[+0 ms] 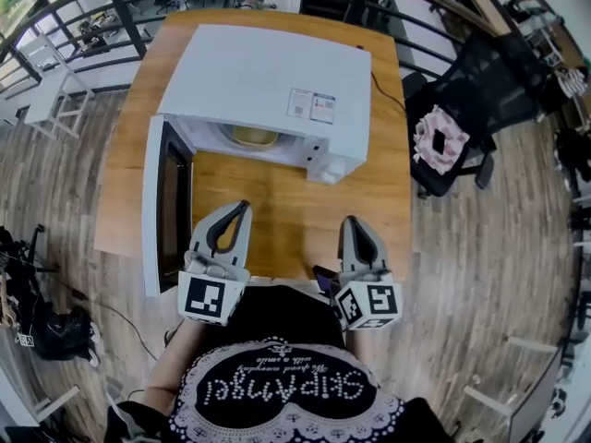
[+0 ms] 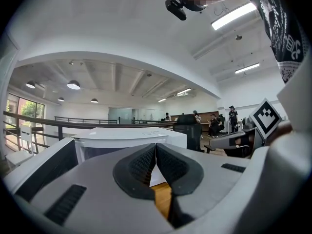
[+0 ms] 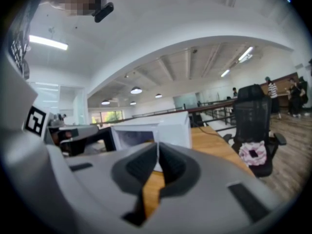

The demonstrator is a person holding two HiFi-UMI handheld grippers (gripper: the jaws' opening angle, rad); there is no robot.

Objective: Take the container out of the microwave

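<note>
A white microwave (image 1: 268,81) stands on the wooden table (image 1: 277,210), its door (image 1: 164,209) swung open to the left. Inside its cavity sits a pale yellow container (image 1: 254,137), only partly visible. My left gripper (image 1: 242,207) hovers over the table in front of the open door, jaws shut with nothing between them. My right gripper (image 1: 352,221) is alongside it to the right, also shut and empty. In the left gripper view the pads (image 2: 146,162) meet, with the microwave (image 2: 122,140) beyond. The right gripper view shows the microwave (image 3: 156,130) ahead of closed pads (image 3: 170,167).
A black office chair (image 1: 462,118) with a pink cloth (image 1: 441,141) on it stands right of the table. A cable (image 1: 383,86) runs from the microwave's right side. Black railings (image 1: 92,17) run behind. Bags (image 1: 46,330) lie on the floor at left.
</note>
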